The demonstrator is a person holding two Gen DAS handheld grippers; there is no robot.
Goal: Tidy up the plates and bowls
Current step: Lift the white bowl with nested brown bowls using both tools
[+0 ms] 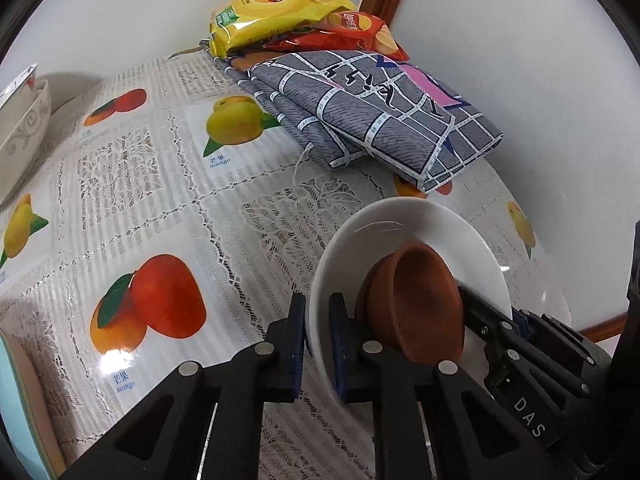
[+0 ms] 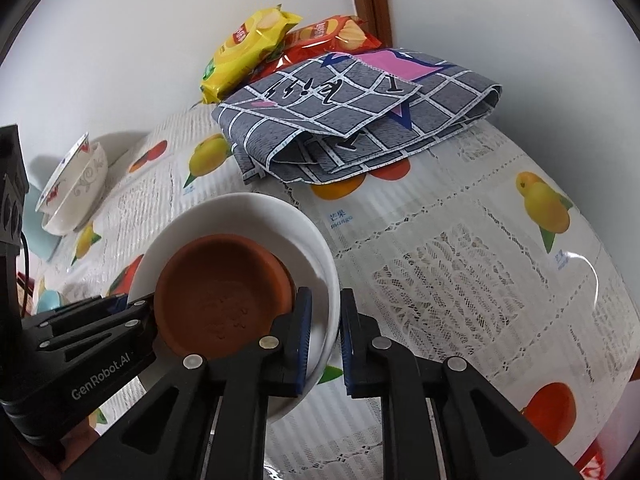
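Note:
A white bowl (image 1: 416,232) holds a small brown clay bowl (image 1: 416,300) inside it. My left gripper (image 1: 318,336) is shut on the white bowl's near left rim. My right gripper (image 2: 325,334) is shut on the opposite rim of the white bowl (image 2: 248,216), one finger inside next to the brown clay bowl (image 2: 224,296), one outside. The right gripper's body shows in the left wrist view (image 1: 532,360). The bowl appears held tilted just above the tablecloth. A stack of patterned white bowls (image 2: 74,188) stands at the far left by the wall, also in the left wrist view (image 1: 22,128).
A folded grey checked cloth (image 1: 372,120) lies at the back of the table, with yellow (image 1: 272,8) and red (image 1: 352,32) chip bags behind it against the wall. The table has a lace and mango print cover (image 1: 160,208). A light blue dish edge (image 2: 50,300) shows at far left.

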